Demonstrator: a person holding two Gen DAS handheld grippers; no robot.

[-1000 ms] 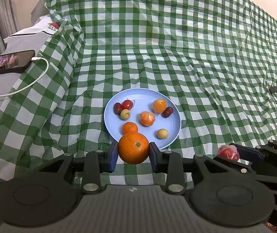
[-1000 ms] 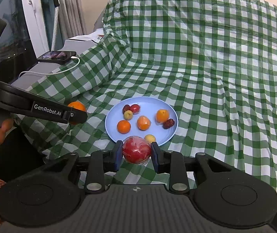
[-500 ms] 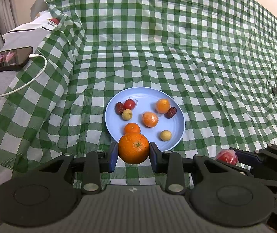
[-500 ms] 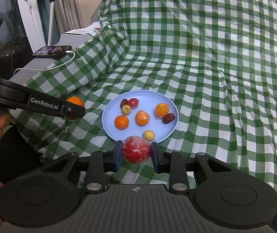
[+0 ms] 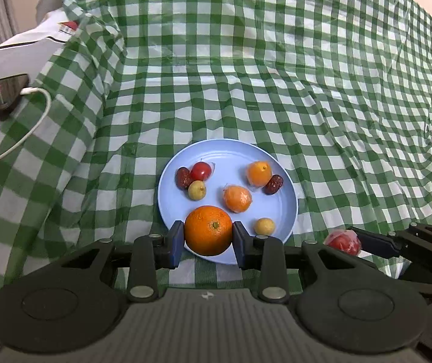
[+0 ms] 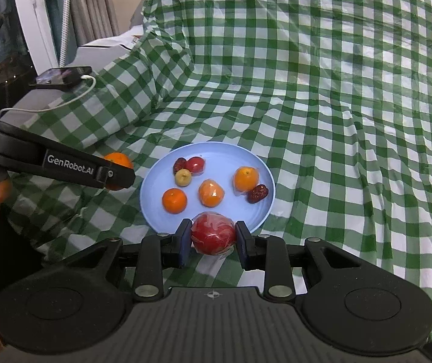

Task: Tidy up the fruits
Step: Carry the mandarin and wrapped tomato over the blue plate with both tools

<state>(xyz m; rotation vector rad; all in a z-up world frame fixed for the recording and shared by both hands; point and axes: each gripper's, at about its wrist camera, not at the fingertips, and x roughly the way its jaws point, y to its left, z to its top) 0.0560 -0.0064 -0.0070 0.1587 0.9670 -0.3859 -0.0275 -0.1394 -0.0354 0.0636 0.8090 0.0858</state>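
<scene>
The left hand-held gripper [image 5: 208, 240] is clenched on a big orange [image 5: 208, 230], poised over the near rim of the blue plate [image 5: 288, 199]. The right hand-held gripper [image 6: 213, 240] grasps a red fruit [image 6: 213, 233] wrapped in clear film, also at the plate's near rim. Both arrive at the same edge, so the two grippers could knock together, or a dropped fruit could roll off onto the checked cloth [image 5: 246, 90].

The plate already carries small fruit: a cherry tomato [image 5: 201, 171], two dark dates [image 5: 183, 178], two pale yellow balls [image 5: 197, 190] and wrapped tangerines [image 5: 237, 198]. A heavy orange set down carelessly may scatter them, I judge. It looks glossy, round and firm. The film on the red fruit is slippery and could let it slide.
</scene>
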